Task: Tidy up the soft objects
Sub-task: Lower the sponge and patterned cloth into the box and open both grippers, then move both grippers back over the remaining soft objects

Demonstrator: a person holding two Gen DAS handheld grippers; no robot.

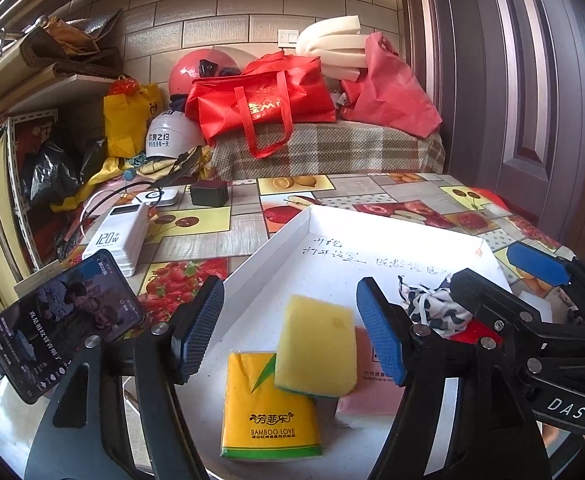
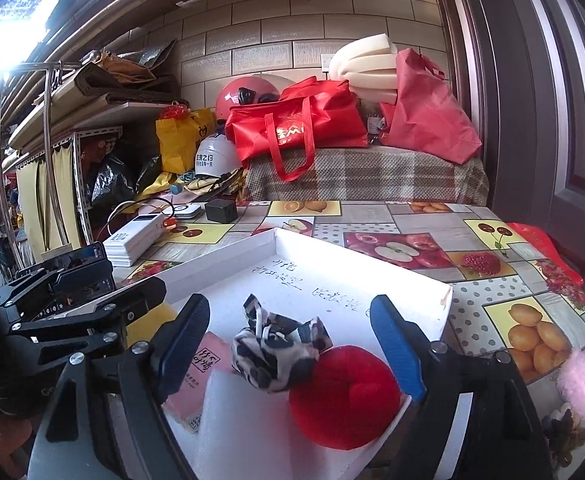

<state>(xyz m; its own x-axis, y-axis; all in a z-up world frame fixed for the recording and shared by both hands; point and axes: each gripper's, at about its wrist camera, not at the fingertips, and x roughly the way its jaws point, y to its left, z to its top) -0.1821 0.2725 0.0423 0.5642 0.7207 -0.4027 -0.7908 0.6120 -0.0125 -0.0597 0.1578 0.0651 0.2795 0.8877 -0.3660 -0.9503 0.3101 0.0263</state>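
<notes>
A white tray (image 1: 276, 240) on the fruit-print tablecloth holds soft items. In the left wrist view a yellow sponge (image 1: 314, 350) lies tilted on a yellow tissue pack (image 1: 270, 404) and a pink pack (image 1: 372, 392). My left gripper (image 1: 290, 330) is open around the sponge, pads clear of it. In the right wrist view a black-and-white cloth (image 2: 276, 354) rests against a red round cushion (image 2: 344, 396), beside white foam (image 2: 244, 420) and the pink pack (image 2: 200, 376). My right gripper (image 2: 292, 348) stands open over the cloth and cushion, holding nothing.
A phone (image 1: 64, 324), a white power bank (image 1: 118, 240) and a black charger (image 1: 208, 192) lie left of the tray. A pink fluffy item (image 2: 580, 384) sits on the table at the right. Red bags (image 1: 260, 104), helmets and foam are piled behind; a door stands right.
</notes>
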